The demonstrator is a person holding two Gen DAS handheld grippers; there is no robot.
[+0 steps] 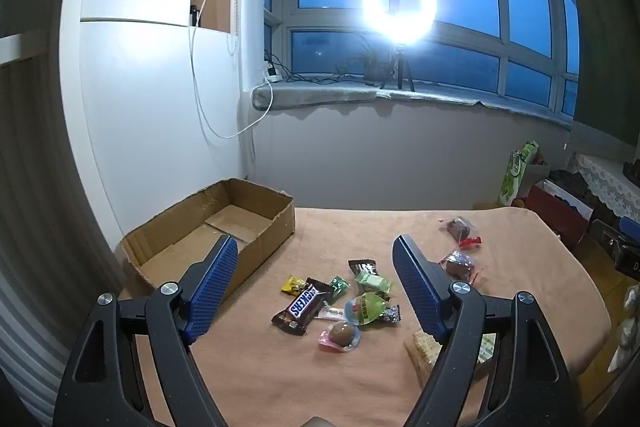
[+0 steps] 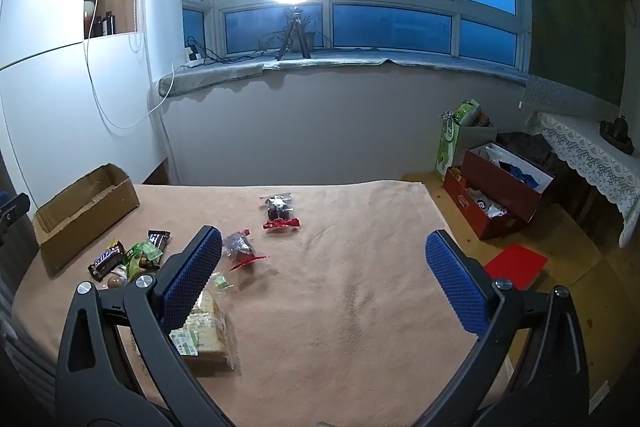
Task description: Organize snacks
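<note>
Both tools hang above the peach cloth-covered table [image 2: 340, 307]. The left gripper [image 1: 316, 287] has its blue-padded fingers spread wide with nothing between them, over a heap of small wrapped snacks [image 1: 344, 301] and its brown Snickers bar [image 1: 303, 305]. The open brown cardboard box [image 1: 208, 231] sits empty at the far left. The right gripper [image 2: 320, 279] gapes too, empty, a clear-wrapped cracker pack [image 2: 204, 331] under its left finger.

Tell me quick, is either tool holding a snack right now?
Left tool: open, holding nothing.
Right tool: open, holding nothing.
</note>
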